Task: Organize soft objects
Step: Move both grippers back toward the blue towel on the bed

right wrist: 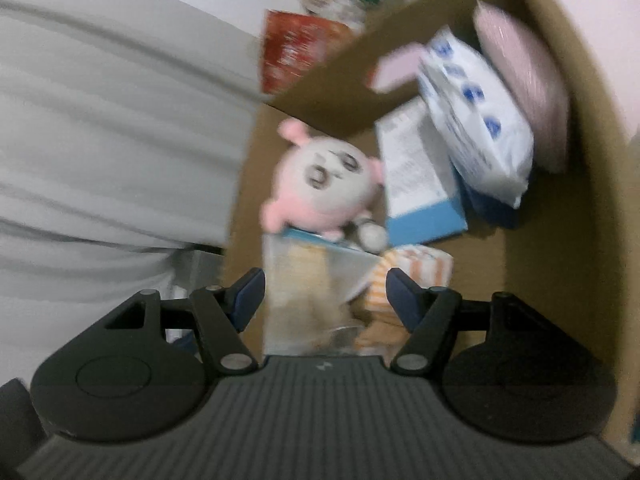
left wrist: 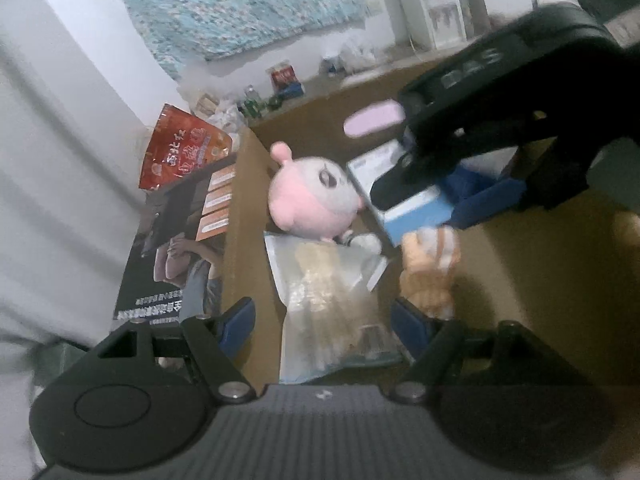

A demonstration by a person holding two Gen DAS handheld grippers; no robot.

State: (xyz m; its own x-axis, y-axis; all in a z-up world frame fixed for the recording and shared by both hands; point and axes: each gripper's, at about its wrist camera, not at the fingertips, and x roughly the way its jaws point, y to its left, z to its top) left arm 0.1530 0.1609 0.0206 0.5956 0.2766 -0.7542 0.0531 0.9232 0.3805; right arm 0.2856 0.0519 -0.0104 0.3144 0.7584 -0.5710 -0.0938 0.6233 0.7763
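Inside the cardboard box (right wrist: pixel 560 240), the orange plush (right wrist: pixel 416 276) lies just ahead of the released, empty right claw (right wrist: pixel 324 292), nearer than the released, empty left claw (left wrist: pixel 320 320).

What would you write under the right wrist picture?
Open right gripper over a cardboard box holding a pink plush.

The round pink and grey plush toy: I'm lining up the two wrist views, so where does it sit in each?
Left wrist: the round pink and grey plush toy lies left of centre inside the cardboard box.
Right wrist: the plush is at centre, slightly left, near the box's left wall.
Shared landmark: the clear plastic bag just below the plush in both pictures.
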